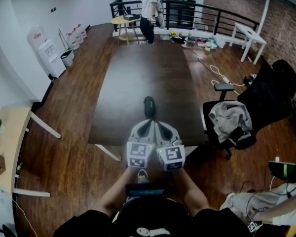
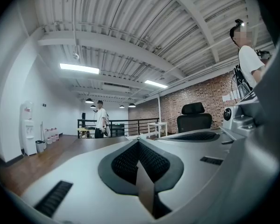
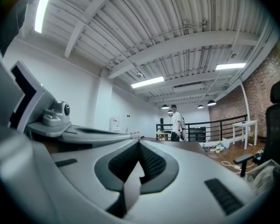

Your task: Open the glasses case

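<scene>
Glasses case (image 1: pixel 149 106): dark, on the table (image 1: pixel 138 68), just ahead of both tips. Left gripper (image 1: pixel 147 125), right gripper (image 1: pixel 160 126): jaws closed, empty; I'd open them first, then pin base and lift lid

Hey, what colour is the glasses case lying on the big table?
Dark, close to black. The glasses case shows best in the head view.

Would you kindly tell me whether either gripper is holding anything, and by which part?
Nothing is held: the left gripper and right gripper both have empty, closed jaws, and the glasses case lies on the table ahead.
</scene>
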The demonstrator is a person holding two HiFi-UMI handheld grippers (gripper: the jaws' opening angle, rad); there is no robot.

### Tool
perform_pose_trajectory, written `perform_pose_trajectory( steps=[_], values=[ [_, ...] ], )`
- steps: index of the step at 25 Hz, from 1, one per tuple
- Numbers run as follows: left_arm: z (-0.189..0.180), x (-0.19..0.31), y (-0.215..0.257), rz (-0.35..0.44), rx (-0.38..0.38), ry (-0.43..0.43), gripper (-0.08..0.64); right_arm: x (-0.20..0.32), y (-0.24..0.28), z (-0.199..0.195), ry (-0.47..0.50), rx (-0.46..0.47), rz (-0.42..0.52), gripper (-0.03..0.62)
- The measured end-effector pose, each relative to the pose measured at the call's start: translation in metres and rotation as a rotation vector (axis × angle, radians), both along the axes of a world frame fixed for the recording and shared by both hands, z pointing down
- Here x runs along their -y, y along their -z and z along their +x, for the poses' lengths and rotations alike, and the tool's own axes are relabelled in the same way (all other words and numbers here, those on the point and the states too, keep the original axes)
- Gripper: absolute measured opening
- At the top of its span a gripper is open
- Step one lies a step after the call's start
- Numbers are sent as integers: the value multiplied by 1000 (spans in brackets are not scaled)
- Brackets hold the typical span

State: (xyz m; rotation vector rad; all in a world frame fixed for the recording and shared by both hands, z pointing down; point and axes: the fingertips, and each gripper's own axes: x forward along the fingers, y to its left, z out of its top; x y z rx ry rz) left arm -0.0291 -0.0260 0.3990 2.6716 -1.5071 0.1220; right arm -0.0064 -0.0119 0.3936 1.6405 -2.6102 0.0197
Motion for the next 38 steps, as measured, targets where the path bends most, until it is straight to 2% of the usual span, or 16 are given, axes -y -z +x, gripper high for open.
perform_pose_trajectory(
  steps=[9, 14, 22, 28, 34, 38],
  values=[
    [-14, 70, -4, -1, -34, -21, 0, 67, -10, -13, -30, -14, -26, 15],
    [-30, 104, -10, -5, -43, -25, 0, 98, -15, -34, 0, -6, -52, 15],
    [-57, 138, -14, -2, -51, -30, 0, 136, -23, -55, -33, -36, -64, 15],
    [-64, 154, -18, -10, -54, -47, 0, 151, -27, -65, -36, -39, -68, 15],
    [-60, 159, -24, -45, -57, -56, 0, 156, -32, -58, -65, -45, -95, 15],
    [-48, 184, -22, -27, -35, -52, 0, 184, -18, -41, -92, -71, -29, 15]
  ],
)
